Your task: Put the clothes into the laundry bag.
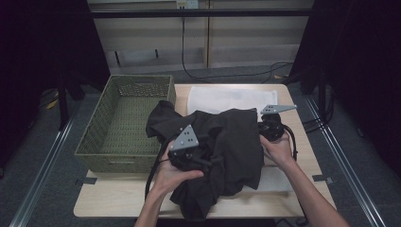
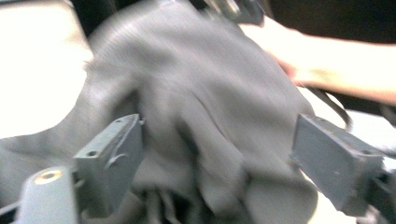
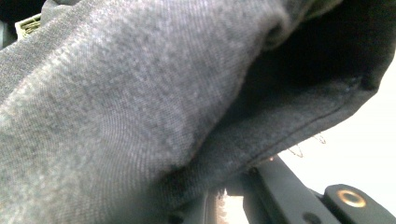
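A dark grey garment (image 1: 227, 142) lies bunched in the middle of the table, one part lapping against the basket. My left gripper (image 1: 202, 163) is at the garment's near left side. In the left gripper view its grey pads (image 2: 116, 151) stand wide apart, open, with the rumpled garment (image 2: 205, 116) between and beyond them, not pinched. My right gripper (image 1: 265, 128) is at the garment's right edge, its tips buried in cloth. In the right gripper view the garment (image 3: 140, 102) hangs over the black jaws, which are shut on a fold with a stitched hem.
A green woven basket (image 1: 94, 146) stands on the table's left side. A white sheet (image 1: 222, 97) lies at the back of the wooden table (image 1: 118, 194), and another white piece (image 1: 276, 182) shows under the garment at the front right. Cables trail on the floor behind.
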A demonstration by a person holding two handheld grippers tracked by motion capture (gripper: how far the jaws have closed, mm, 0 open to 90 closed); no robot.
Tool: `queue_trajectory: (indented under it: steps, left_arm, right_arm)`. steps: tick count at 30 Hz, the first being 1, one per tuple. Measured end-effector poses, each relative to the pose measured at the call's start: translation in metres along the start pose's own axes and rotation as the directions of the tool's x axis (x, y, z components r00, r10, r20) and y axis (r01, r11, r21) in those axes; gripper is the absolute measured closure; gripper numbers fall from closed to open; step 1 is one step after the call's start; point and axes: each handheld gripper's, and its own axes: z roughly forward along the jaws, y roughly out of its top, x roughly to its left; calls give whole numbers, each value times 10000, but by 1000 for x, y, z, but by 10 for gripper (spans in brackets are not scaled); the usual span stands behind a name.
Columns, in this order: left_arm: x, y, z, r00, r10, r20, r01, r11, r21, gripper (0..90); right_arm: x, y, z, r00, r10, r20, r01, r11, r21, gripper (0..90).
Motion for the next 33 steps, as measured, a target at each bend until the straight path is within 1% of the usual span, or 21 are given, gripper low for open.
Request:
queue_trajectory:
  steps: [1, 3, 4, 6, 8, 11, 13, 15, 19, 21, 22, 23, 24, 25, 27, 28, 29, 30, 31, 32, 33]
  left_arm:
    - [5, 3, 3, 10000, -53, -35, 53, 9999, -156, 129]
    - [18, 7, 15, 9989, -459, -18, 459, 9989, 89, 100]
    - [24, 7, 23, 9981, -614, -55, 614, 9981, -80, 69]
    - [30, 4, 37, 9974, -720, -37, 720, 9971, 244, 54]
    - [32, 0, 49, 9959, -879, 223, 872, 9957, 329, 23]
    - [31, -10, 70, 9975, -662, 251, 624, 9898, 1279, 8]
    - [27, -17, 78, 9965, -788, 290, 724, 9813, 1781, 72]
    - [26, -21, 81, 9949, -851, 548, 743, 9816, 1756, 259]
    - [23, -30, 91, 9982, -522, 311, 415, 9600, 2771, 644]
    - [21, -36, 97, 9984, -437, 350, 308, 9503, 3097, 731]
    - [19, -40, 99, 9985, -312, 442, 162, 9517, 3065, 750]
    - [17, -41, 100, 9990, -149, 429, -6, 9409, 3386, 760]
    - [15, -43, 102, 9986, -125, 505, -46, 9459, 3244, 765]
    - [14, -44, 103, 9988, -30, 487, -139, 9394, 3426, 771]
    - [7, -46, 109, 9981, 573, 236, -619, 9168, 3945, 780]
    - [5, -46, 111, 9964, 769, 352, -846, 8998, 4281, 781]
    - [4, -47, 114, 9972, 684, 314, -753, 9003, 4287, 782]
    - [6, -47, 115, 9972, 626, 413, -744, 8923, 4452, 783]
    - [7, -46, 115, 9949, 878, 489, -1004, 8752, 4732, 785]
    - [6, -48, 118, 9963, 734, 446, -857, 8839, 4598, 785]
    - [6, -48, 118, 9965, 724, 412, -832, 8831, 4617, 785]
  right_arm:
    - [0, 0, 0, 10000, -1, 13, 1, 10000, -2, 888]
    - [1, 0, 0, 10000, -31, 20, 31, 10000, -2, 888]
    - [1, 0, 0, 10000, -34, 6, 34, 10000, -6, 887]
    - [2, 1, 0, 10000, -32, -22, 32, 10000, -20, 888]
    - [2, 1, 0, 10000, -51, -32, 51, 10000, -18, 888]
    - [2, 1, 0, 10000, -76, -15, 76, 10000, -9, 888]
    - [3, 1, 0, 9999, -125, 15, 125, 9999, 32, 888]
    - [3, 1, 1, 9999, -142, 21, 142, 9999, 73, 888]
    - [5, 0, 4, 9996, -270, 55, 268, 9994, 240, 888]
    - [7, 0, 6, 9995, -313, 75, 310, 9990, 335, 888]
    - [7, 0, 7, 9994, -353, 71, 350, 9988, 343, 888]
    - [8, 0, 7, 9993, -376, 65, 373, 9987, 347, 888]
    - [8, 1, 7, 9993, -364, 55, 362, 9988, 337, 888]
    - [8, 2, 6, 9994, -356, 47, 355, 9990, 277, 888]
    - [9, 4, 4, 9993, -374, 50, 373, 9991, 215, 888]
    - [11, 6, 3, 9992, -408, 32, 408, 9990, 157, 887]
    - [14, 8, 1, 9988, -494, 19, 494, 9987, 77, 888]
    - [18, 11, 0, 9983, -575, 9, 575, 9983, 3, 888]
    - [23, 14, -2, 9975, -702, -20, 702, 9975, -92, 888]
    - [26, 16, -3, 9967, -815, 7, 815, 9966, -98, 889]
    - [31, 19, -4, 9958, -910, 43, 911, 9958, -58, 889]
